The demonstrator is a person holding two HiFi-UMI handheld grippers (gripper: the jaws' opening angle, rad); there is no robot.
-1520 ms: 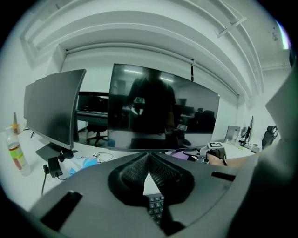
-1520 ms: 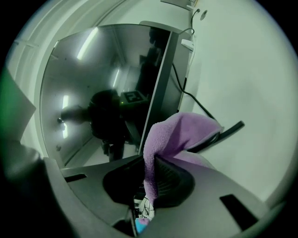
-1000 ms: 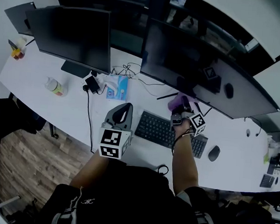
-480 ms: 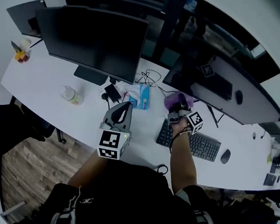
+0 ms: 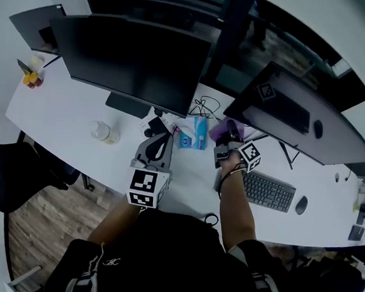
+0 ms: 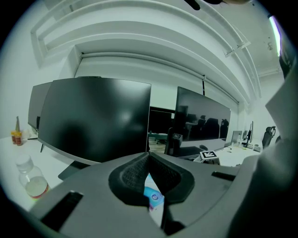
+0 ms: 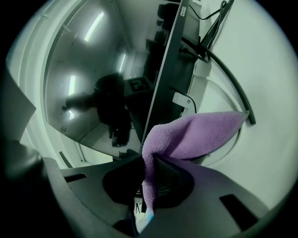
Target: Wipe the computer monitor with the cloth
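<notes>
Since half a second ago, the right gripper (image 5: 231,130) has been carried off the left end of the keyboard (image 5: 268,190) and is now held beside it, close to the lower left corner of the right monitor (image 5: 298,120). Its jaws are seen in the right gripper view to be clamped on the purple cloth (image 7: 195,132), a fold of which is pinched between them while the rest stands up and out past the tips. The cloth (image 5: 220,131) is held just beside the monitor's edge (image 7: 163,83); whether the two touch cannot be told. The left gripper (image 5: 163,139) is held low over the white desk (image 5: 59,113), in front of the left monitor (image 5: 136,60), and has barely been shifted. Its jaws (image 6: 149,155) are closed together at the tips with nothing gripped; a blue packet (image 5: 195,134) lying on the desk is seen through the gap beneath them. A small bottle (image 5: 103,131) is stood to the left, and a mouse (image 5: 301,205) is set right of the keyboard.
</notes>
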